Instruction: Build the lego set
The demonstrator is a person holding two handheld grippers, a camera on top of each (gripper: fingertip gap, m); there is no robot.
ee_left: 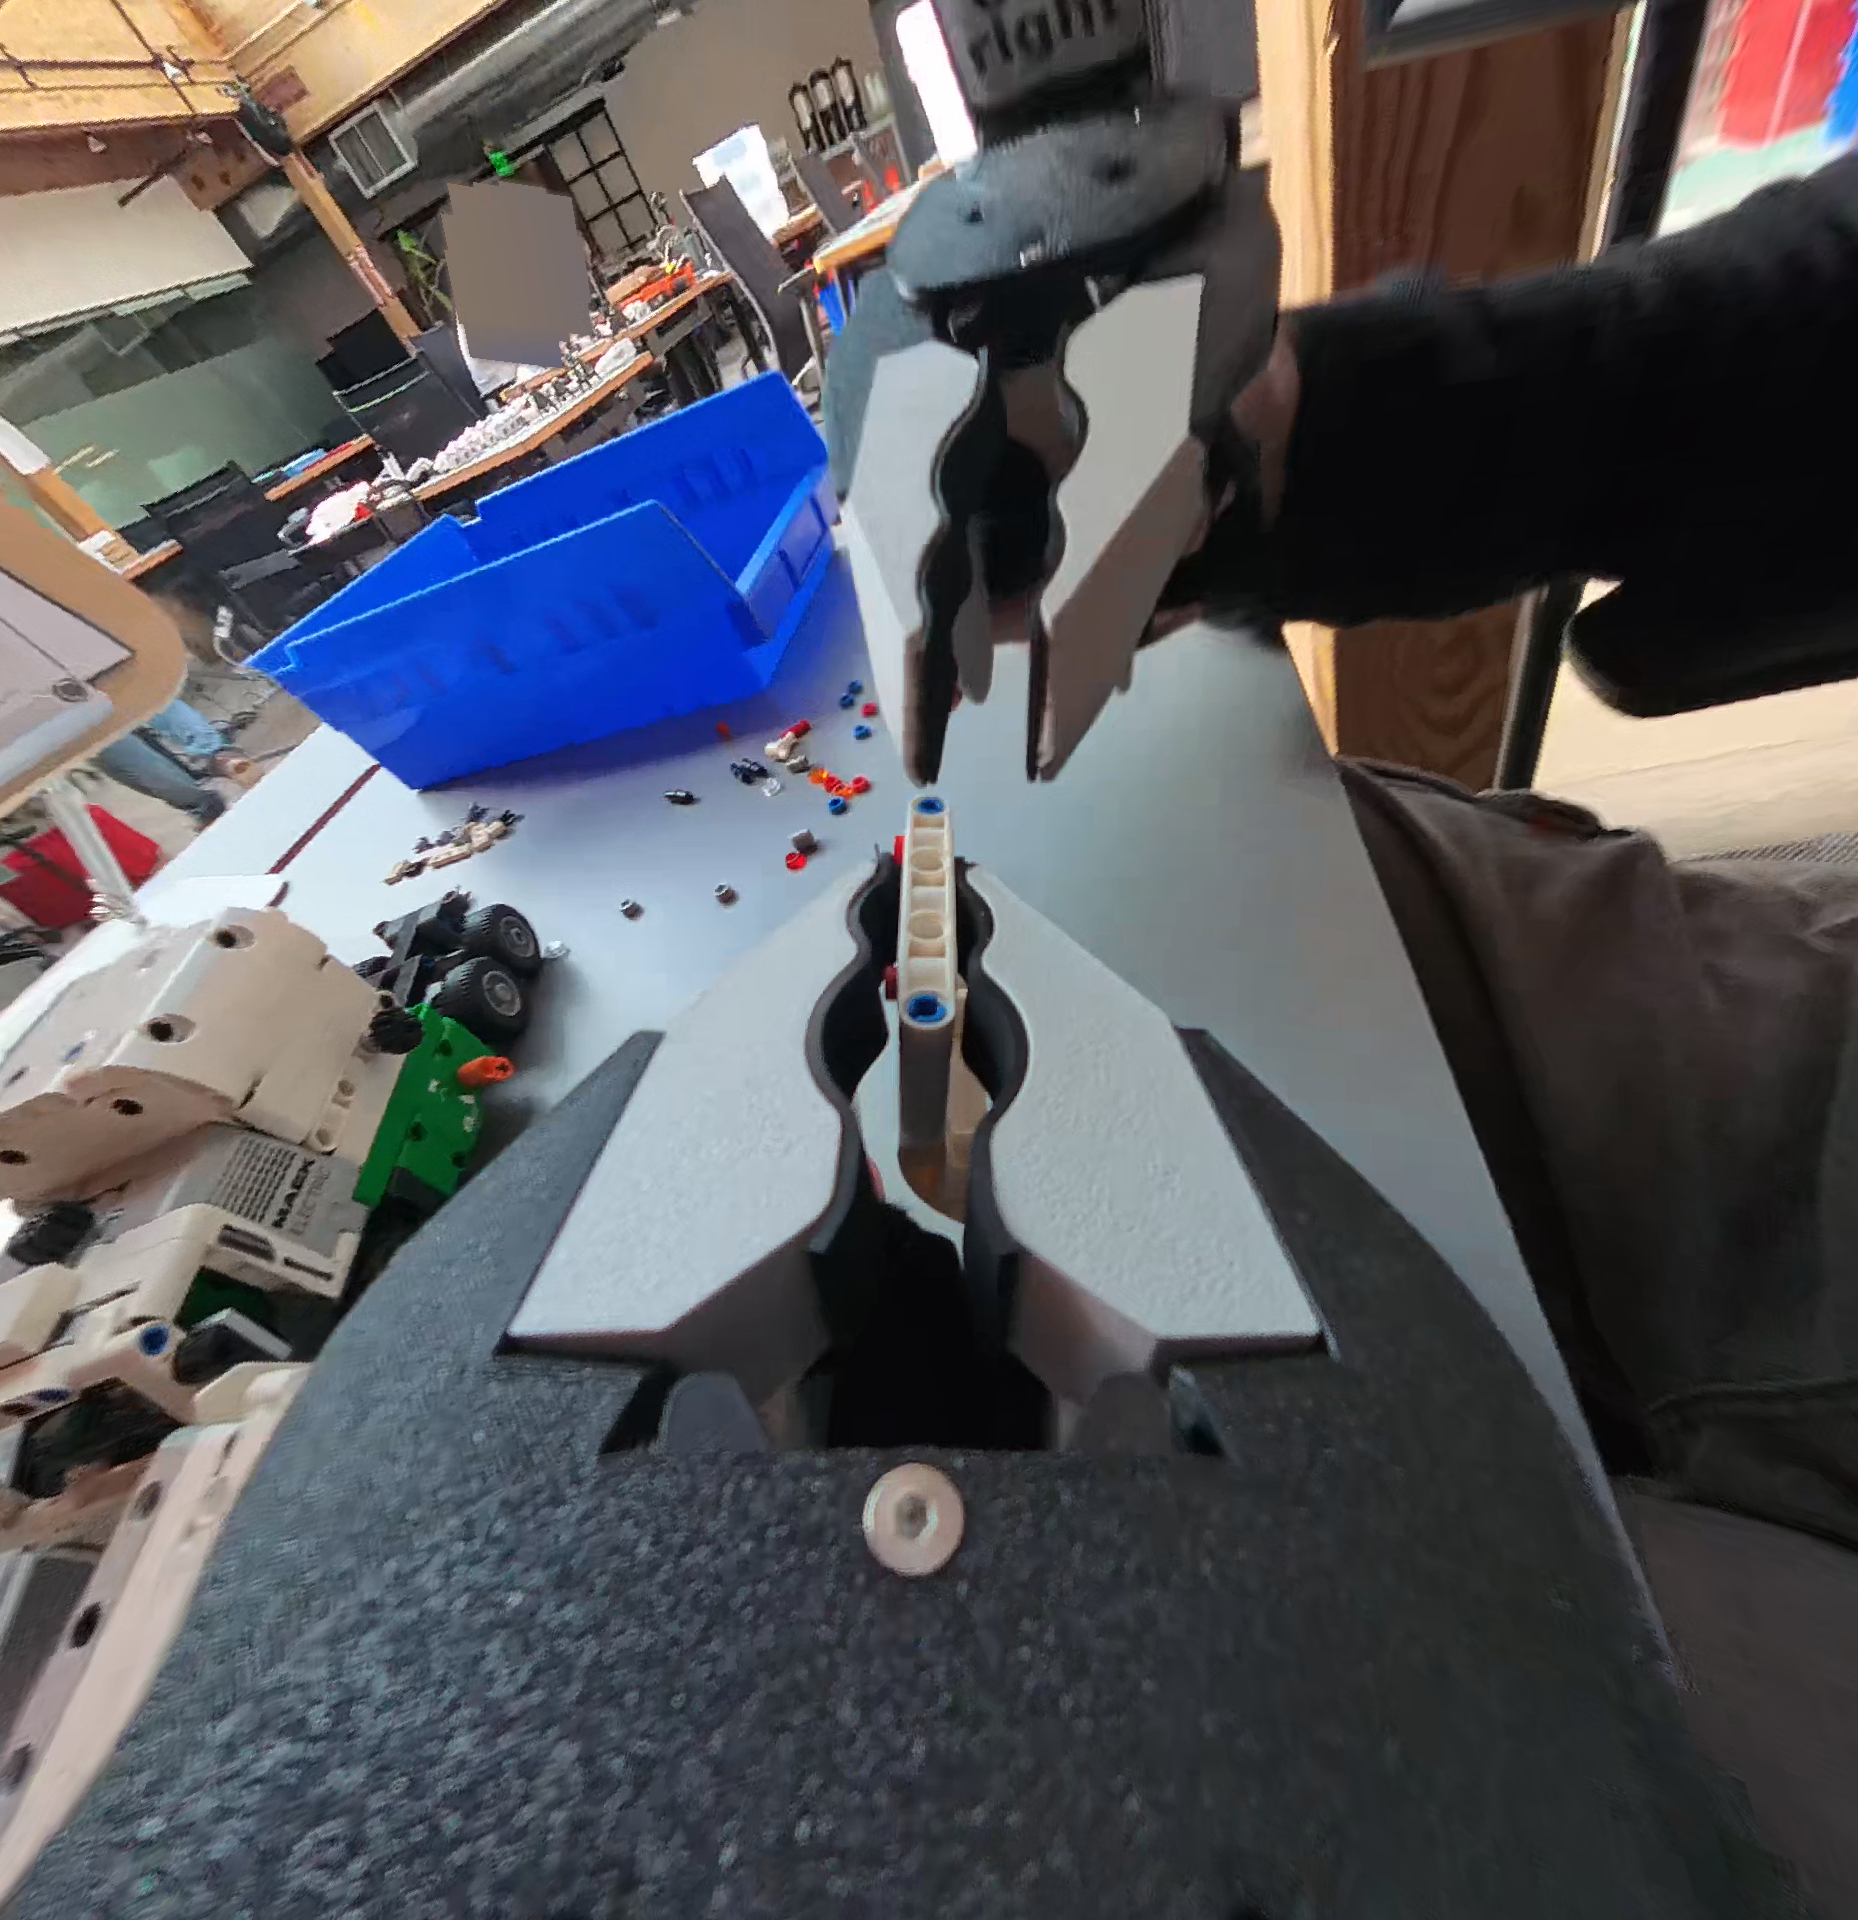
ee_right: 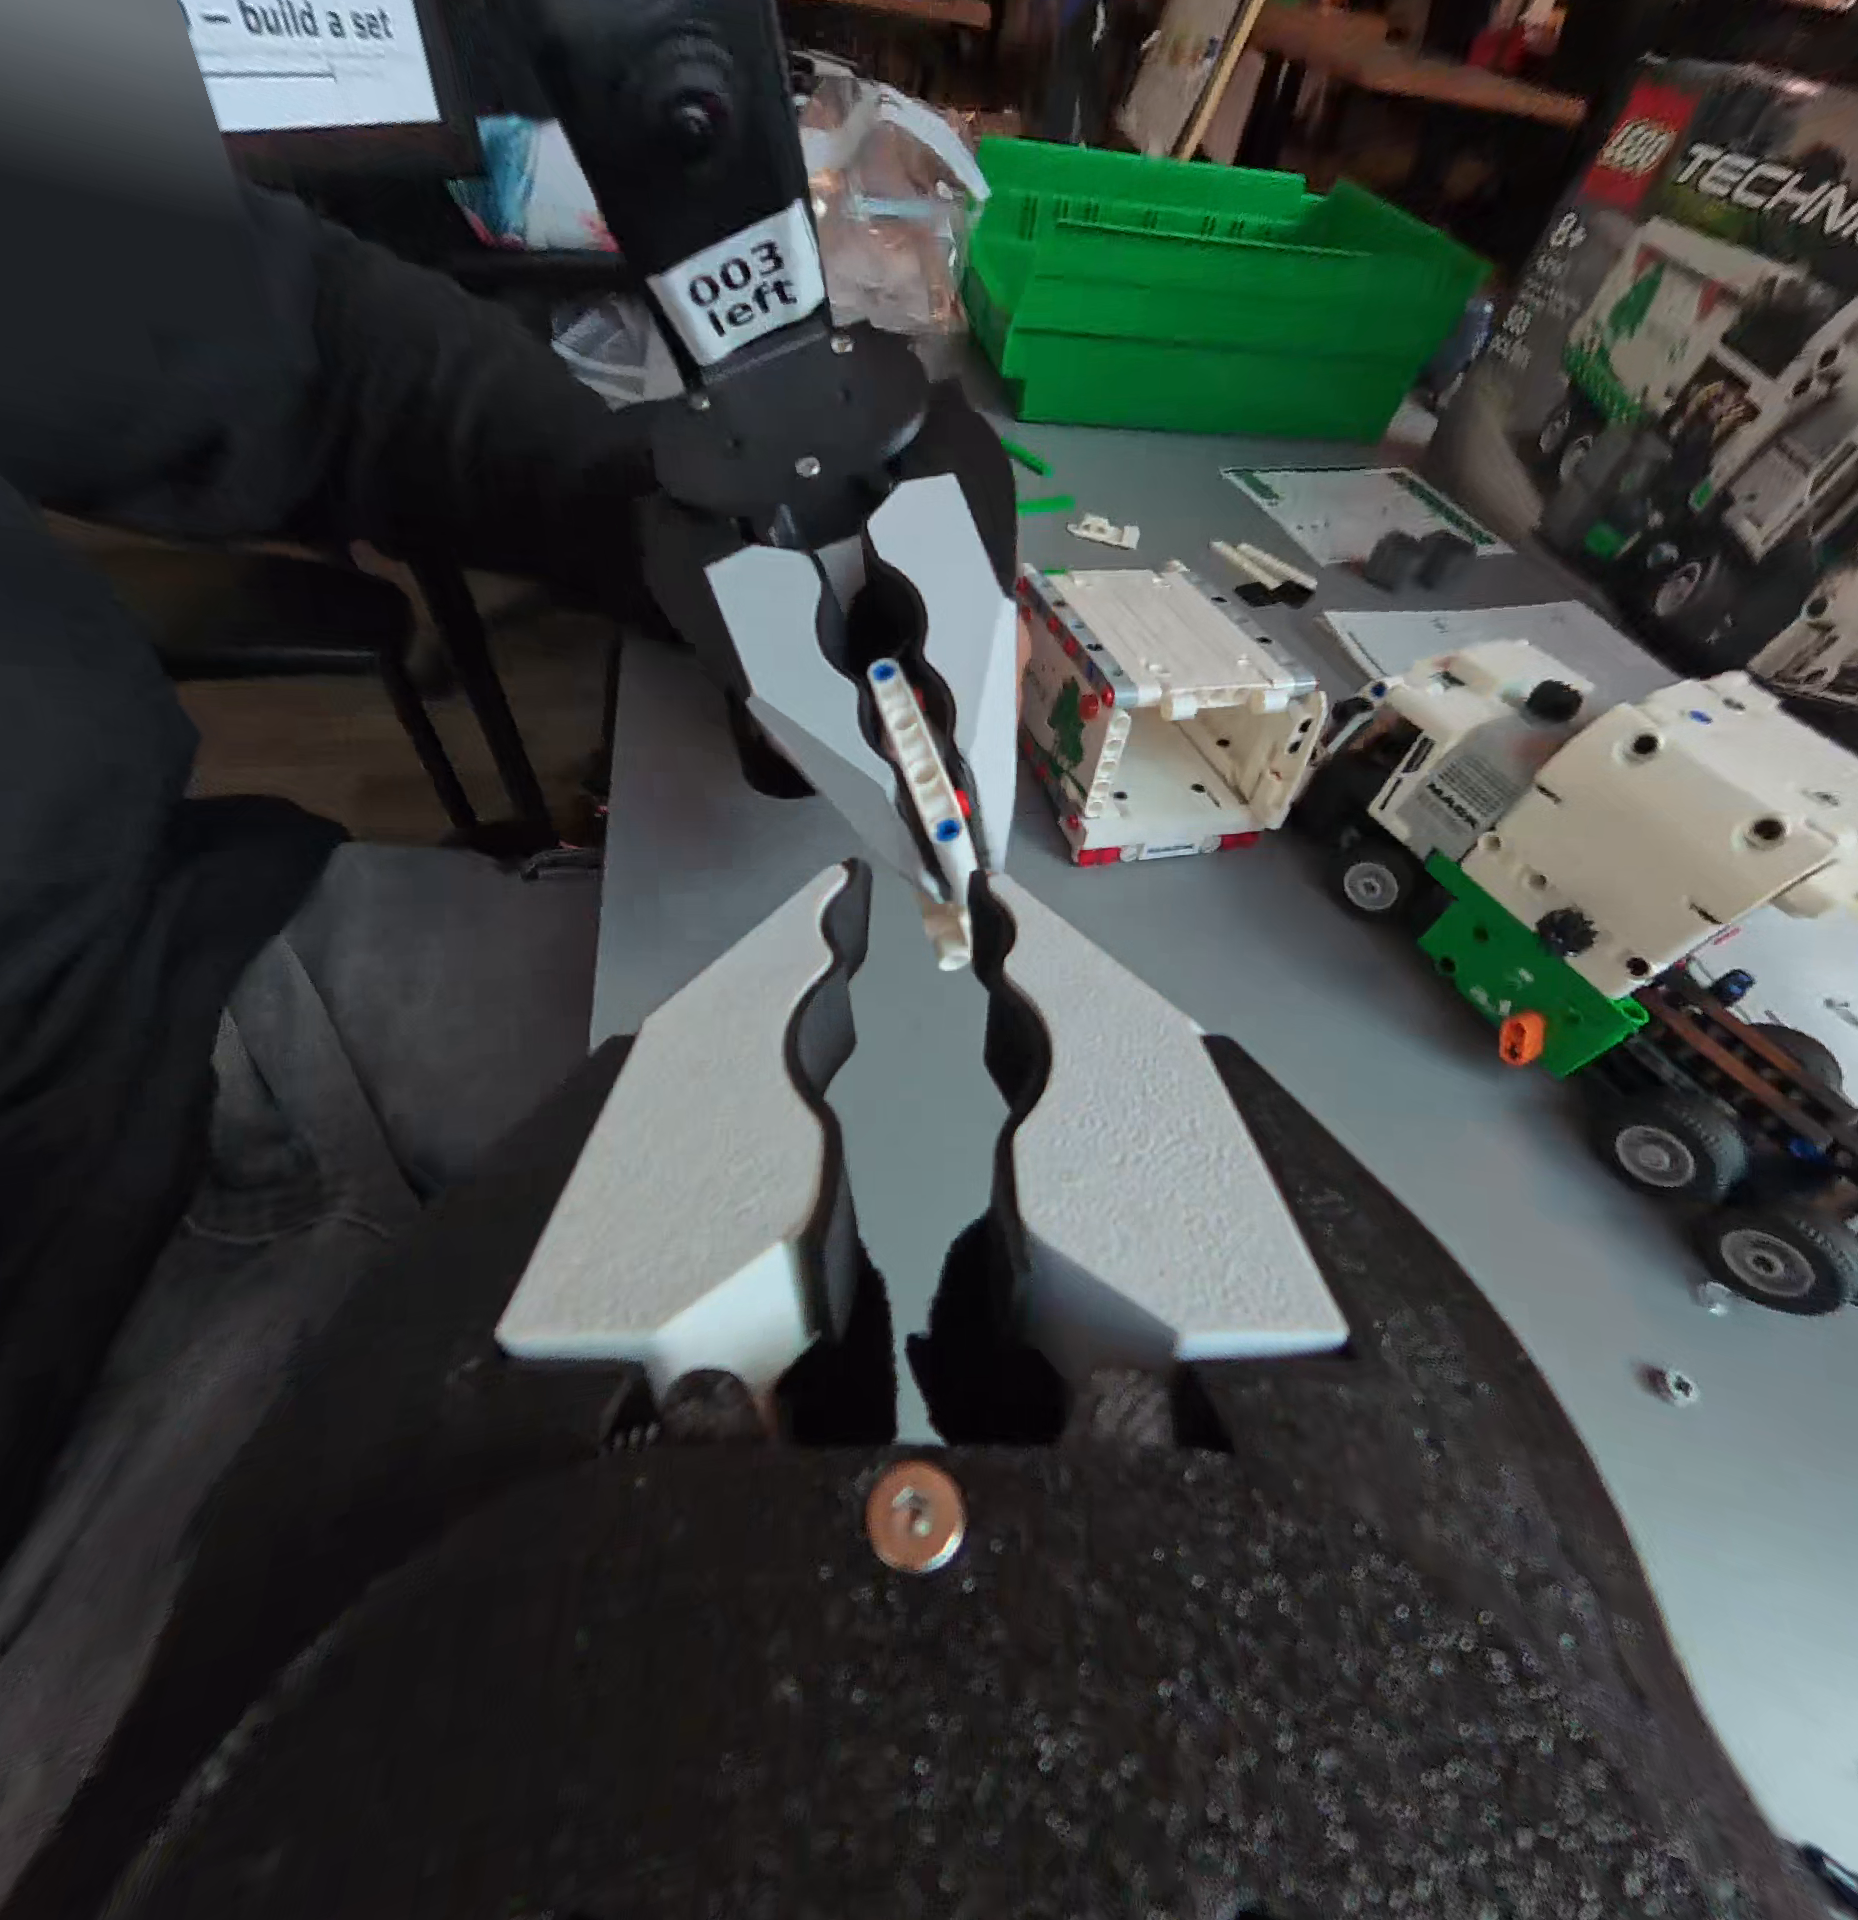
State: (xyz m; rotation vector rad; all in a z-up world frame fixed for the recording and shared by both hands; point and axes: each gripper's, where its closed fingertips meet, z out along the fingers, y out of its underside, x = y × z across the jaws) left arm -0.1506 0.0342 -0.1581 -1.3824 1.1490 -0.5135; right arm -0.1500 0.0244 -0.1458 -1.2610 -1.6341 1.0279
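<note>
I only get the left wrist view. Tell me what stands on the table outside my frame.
Observer: A green bin stands at the far edge of the table.
Operator: Report what sits nearer than that.
Observer: A white, open-sided truck body stands by itself beside the cab of the truck, not mounted on it.
Operator: Now give me the right gripper from its own camera.
Observer: The right gripper has its jaws open. The free end of the white beam pokes in between their tips, close to one side.
</note>
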